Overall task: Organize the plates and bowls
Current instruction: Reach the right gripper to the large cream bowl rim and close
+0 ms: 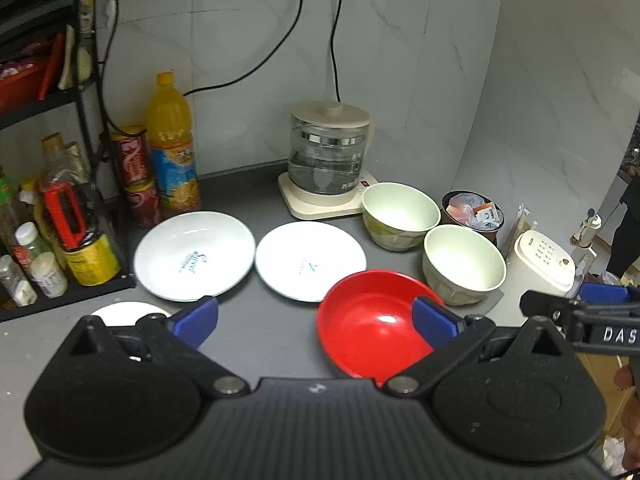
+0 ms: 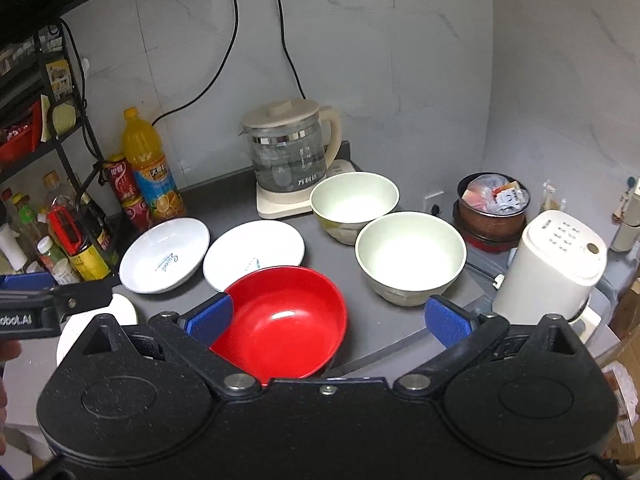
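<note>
Grey counter point(image 1: 264, 332), nothing stacked yet. Your left gripper point(image 1: 316, 320) and right gripper point(image 2: 340, 320) both spread, empty. Red bowl point(image 2: 288, 320) lower centre, white plates point(image 2: 164, 256) left, green bowls point(image 2: 410, 256) right. Next: pinch red bowl's rim.

You are looking at few readable marks — "DAS" is showing in white on the right gripper's black body point(image 1: 616, 334), and "obot.AI" is showing on the left gripper's body point(image 2: 16, 320). The left white plate point(image 2: 164, 256) is carrying blue script, too blurred to read; the orange juice bottle point(image 2: 150, 168) and glass kettle point(image 2: 288, 156) are bearing Chinese characters.
</note>
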{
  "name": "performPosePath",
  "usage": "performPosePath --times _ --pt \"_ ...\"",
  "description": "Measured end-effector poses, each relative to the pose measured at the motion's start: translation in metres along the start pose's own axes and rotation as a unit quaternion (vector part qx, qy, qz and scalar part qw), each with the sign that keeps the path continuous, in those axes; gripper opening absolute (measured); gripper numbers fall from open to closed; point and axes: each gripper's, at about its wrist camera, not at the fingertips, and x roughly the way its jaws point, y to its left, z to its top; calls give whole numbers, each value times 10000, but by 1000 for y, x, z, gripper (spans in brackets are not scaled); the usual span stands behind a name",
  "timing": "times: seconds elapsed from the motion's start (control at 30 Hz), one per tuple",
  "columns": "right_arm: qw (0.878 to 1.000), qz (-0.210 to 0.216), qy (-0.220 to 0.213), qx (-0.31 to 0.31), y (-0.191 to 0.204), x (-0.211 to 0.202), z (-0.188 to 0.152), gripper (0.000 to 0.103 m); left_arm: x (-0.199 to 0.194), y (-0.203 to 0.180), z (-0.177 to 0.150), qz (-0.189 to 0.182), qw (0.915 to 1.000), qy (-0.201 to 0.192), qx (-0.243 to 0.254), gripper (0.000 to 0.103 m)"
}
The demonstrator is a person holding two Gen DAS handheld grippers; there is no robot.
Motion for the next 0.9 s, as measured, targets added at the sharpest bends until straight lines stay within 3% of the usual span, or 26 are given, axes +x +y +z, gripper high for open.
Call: performPosePath --times 0.43,0.6,0.67,0.9 --pt "9987 118 420 267 -79 57 16 103 62 -63 26 -46 9997 203 -92 100" --pt "9985 41 443 323 -103 79 21 103 88 -82 37 -157 9995 269 -49 89" --pt "9982 15 466 368 -113 87 24 99 99 -90 40 -231 9992 312 -40 84" --pt "9956 0 751 566 -137 121 25 68 146 -116 46 -522 9971 561 12 62"
